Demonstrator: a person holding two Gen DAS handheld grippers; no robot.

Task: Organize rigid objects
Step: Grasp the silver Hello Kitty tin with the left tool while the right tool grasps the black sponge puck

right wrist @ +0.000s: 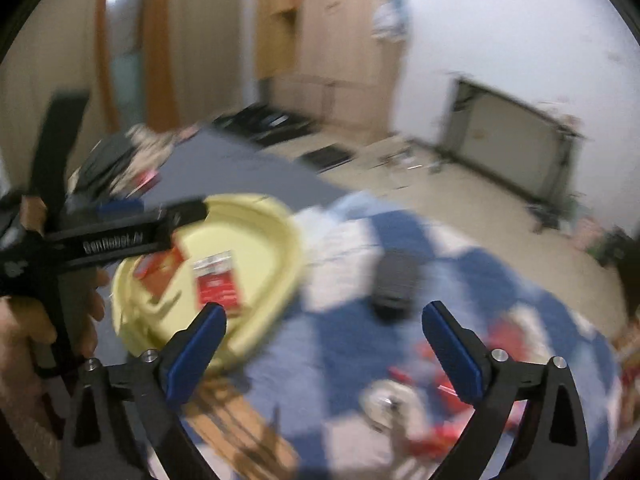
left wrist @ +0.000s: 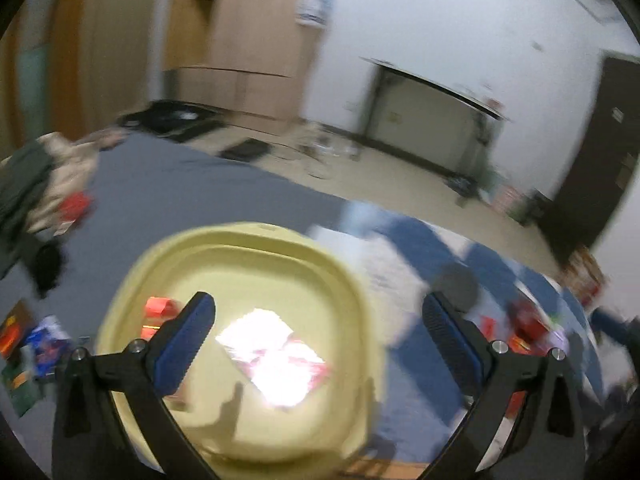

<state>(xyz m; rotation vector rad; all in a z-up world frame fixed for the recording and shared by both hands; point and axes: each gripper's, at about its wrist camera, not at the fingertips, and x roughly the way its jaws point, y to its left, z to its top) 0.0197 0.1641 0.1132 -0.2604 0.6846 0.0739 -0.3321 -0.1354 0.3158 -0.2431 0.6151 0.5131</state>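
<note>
Both fisheye views are motion-blurred, dark at the rims, with glare blowing out the packet (left wrist: 276, 360).

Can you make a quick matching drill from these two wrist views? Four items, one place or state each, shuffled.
Column 1:
1. yellow tray
2. red and white packet
3. dark grey object
4. right gripper

Column 2:
a. lies inside the tray
b. jaws wide open, nothing between them
c. rests on the blue and white cloth, right of the tray
d. holds packets, with the left gripper over it

Pairs: 1-d, 2-a, 3-c, 4-b
</note>
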